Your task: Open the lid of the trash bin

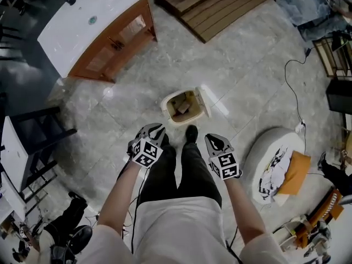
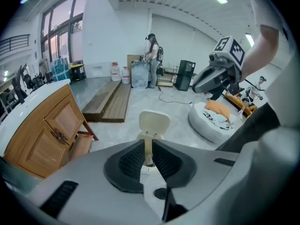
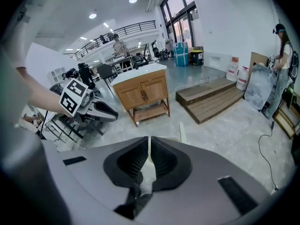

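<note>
Stands over the trash bin (image 1: 166, 101) on the pale stone floor (image 1: 242, 76), the toe of one black shoe (image 1: 191, 132) right at its near wall. Finds the lid (image 1: 204, 102) already swung up, standing upright at the bin's far-right rim, with brownish contents showing inside. Holds the left gripper (image 1: 155, 128) in the air on the near side of the bin, just left of the shoe, fingers (image 2: 131, 159) released to a narrow slit and grasping nothing; through that slit sees only the bin and its raised lid, well apart. Holds the right gripper (image 1: 214, 139) likewise on the near side of the bin, just right of the shoe, fingers (image 3: 165, 159) clenched almost tip to tip, empty. Touches neither bin nor lid with either gripper. Has a wooden cabinet (image 1: 113, 48) with a white top beyond the bin to the left. Has a stack of wooden steps (image 1: 214, 4) beyond the bin to the right. Has a white round cushion (image 1: 272, 158) bearing an orange pillow (image 1: 294, 172) well to the bin's right. Catches, in the left gripper view, another person (image 2: 152, 60) standing far beyond the bin.
</note>
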